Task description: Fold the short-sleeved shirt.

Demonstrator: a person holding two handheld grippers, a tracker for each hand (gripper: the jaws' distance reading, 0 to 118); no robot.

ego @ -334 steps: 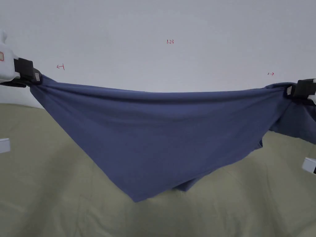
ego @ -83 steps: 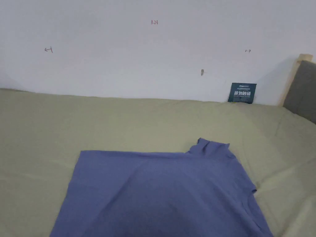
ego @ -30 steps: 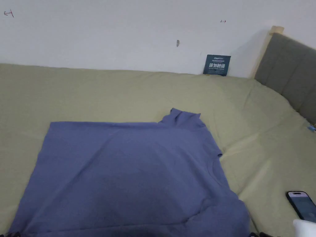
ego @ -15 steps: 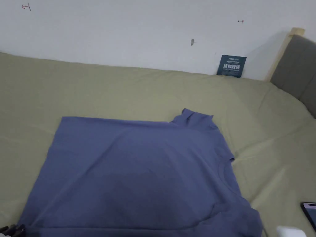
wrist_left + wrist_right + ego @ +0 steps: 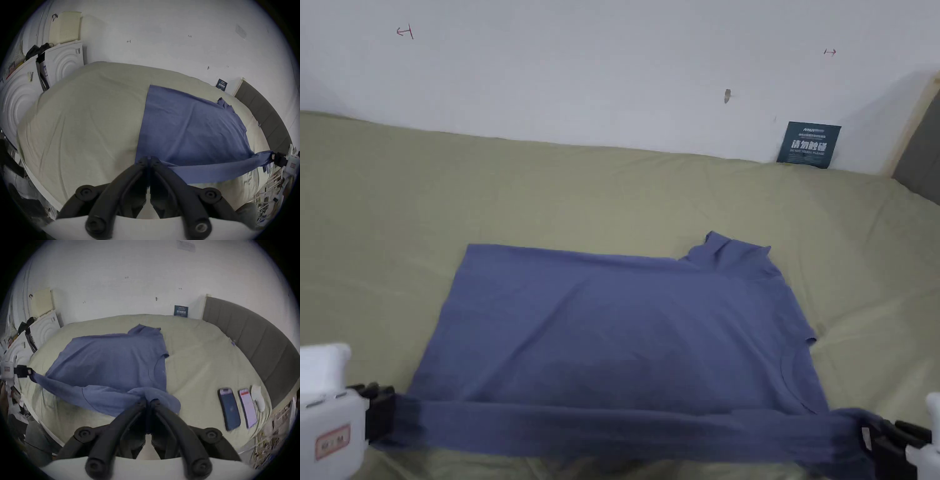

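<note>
A blue short-sleeved shirt (image 5: 612, 331) lies spread on the green bed sheet (image 5: 550, 194), its far sleeve (image 5: 737, 253) pointing toward the wall. Its near edge is lifted off the bed and stretched taut into a band between the two grippers. My left gripper (image 5: 384, 415) is shut on the near left corner, also seen in the left gripper view (image 5: 148, 160). The right gripper (image 5: 872, 440) is shut on the bunched near right corner by the sleeve, seen close in the right gripper view (image 5: 148, 400).
Two phones (image 5: 229, 408) and a white object (image 5: 258, 395) lie on the sheet to the right of the shirt. A grey headboard (image 5: 253, 337) closes off the right side. A dark card (image 5: 808, 144) leans on the white wall. White appliances (image 5: 65, 61) stand to the left.
Both grippers have come into the head view at the bottom corners and lifted the shirt's near edge off the bed, pulling it tight. The head camera has also shifted leftward.
</note>
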